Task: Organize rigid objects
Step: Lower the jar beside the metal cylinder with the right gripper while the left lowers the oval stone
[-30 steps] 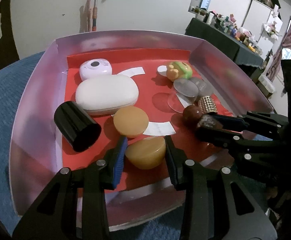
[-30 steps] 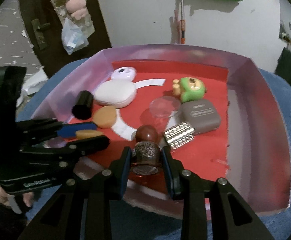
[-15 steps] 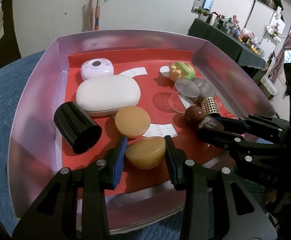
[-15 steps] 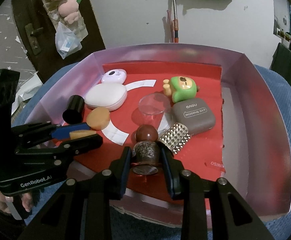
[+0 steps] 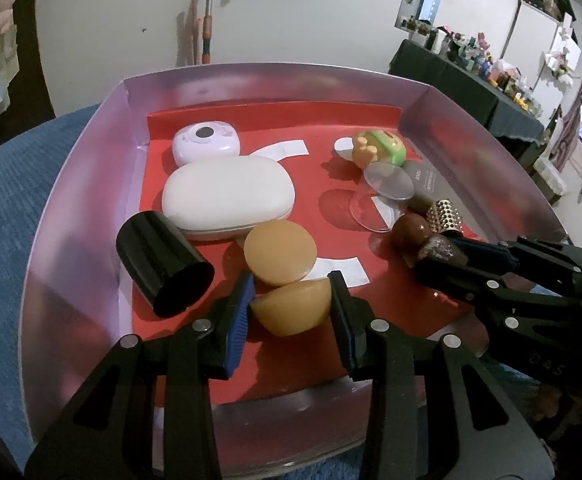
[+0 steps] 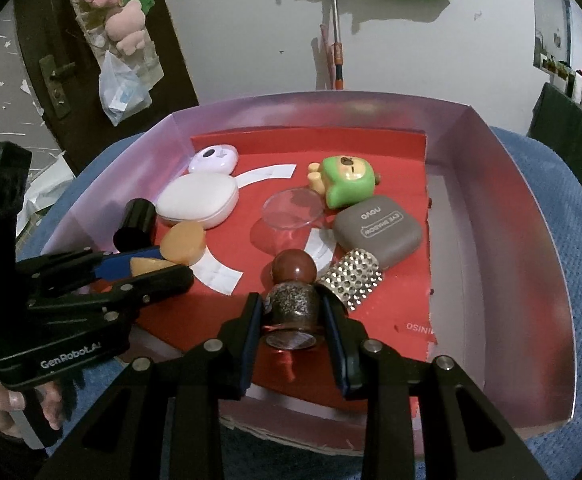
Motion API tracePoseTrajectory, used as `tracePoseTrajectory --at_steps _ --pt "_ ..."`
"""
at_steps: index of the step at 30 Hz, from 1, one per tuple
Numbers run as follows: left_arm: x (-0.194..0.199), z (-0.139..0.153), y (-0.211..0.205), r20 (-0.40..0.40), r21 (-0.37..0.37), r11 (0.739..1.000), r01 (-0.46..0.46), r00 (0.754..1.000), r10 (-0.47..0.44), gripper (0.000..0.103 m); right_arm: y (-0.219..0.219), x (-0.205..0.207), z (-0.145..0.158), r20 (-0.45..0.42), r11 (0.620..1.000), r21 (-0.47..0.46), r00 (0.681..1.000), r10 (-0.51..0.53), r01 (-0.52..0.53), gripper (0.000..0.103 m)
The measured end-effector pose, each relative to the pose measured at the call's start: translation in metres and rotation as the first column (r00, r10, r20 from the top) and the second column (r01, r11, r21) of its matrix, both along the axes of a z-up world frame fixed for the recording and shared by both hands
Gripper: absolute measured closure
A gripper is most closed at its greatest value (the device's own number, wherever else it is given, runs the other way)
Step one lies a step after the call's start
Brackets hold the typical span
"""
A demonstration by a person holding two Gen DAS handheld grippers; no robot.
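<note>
The left gripper (image 5: 291, 300) is clamped narrowly on a yellow-orange half-dome of waxy soap-like material (image 5: 290, 309), its pads pressing the two sides so the flat face tilts up toward the camera; this hold across the widest part looks chosen to keep the rounded underside from slipping. The right gripper (image 6: 293, 314) is closed tight around a small glittery brown bottle with a round reddish-brown ball cap (image 6: 293, 296), gripped at the body below the cap, where the sides are straightest. Both pieces sit low over the near edge of the red floor of a shallow pink-walled cardboard tray (image 5: 71, 184), which rests on a blue cloth (image 5: 7, 200). Just beyond the half-dome lies a matching orange round puck (image 5: 280, 253), and a black cylindrical cap (image 5: 163, 264) lies on its side to the left. The silver studded cylinder (image 6: 351, 280) touches the bottle's right side. The grouping suggests like shapes are being set together.
</note>
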State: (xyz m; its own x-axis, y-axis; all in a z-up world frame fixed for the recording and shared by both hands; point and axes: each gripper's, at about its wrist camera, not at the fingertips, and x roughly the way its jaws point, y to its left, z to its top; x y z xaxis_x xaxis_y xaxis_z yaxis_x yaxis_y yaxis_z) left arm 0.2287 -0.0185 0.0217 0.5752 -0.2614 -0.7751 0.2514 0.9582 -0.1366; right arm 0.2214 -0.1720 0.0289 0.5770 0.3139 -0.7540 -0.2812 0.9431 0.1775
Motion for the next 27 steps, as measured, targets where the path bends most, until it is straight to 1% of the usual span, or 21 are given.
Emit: tracePoseTrajectory --at_steps 5,9,11,13,27 --pt "0.0028 -0.0009 -0.0003 0.001 -0.004 1.0 -0.019 1.0 0.019 0.068 -0.0008 0.0005 0.0001 0.0 1.0 0.004 1.0 -0.001 0.001 0.07" --pt "0.007 -0.0019 -0.0006 0.001 -0.006 0.999 -0.032 0.999 0.032 0.068 -0.002 0.001 0.0019 0.021 0.999 -0.022 0.999 -0.03 0.03 0.07" --pt "0.0077 -0.002 -0.0013 0.004 0.0 1.0 -0.031 1.0 0.031 0.068 -0.0047 0.0023 0.0017 0.014 0.999 -0.007 0.999 -0.034 0.034 0.07" --pt "0.0081 -0.0013 -0.0019 0.004 0.004 1.0 -0.031 1.0 0.031 0.068 -0.0052 0.0027 0.0013 0.015 0.999 -0.012 0.999 -0.033 0.034 0.07" --pt "0.0093 -0.001 -0.0009 0.003 -0.004 0.999 -0.033 0.999 0.033 0.068 -0.0062 0.0019 0.0014 0.013 0.999 -0.002 0.999 -0.036 0.036 0.07"
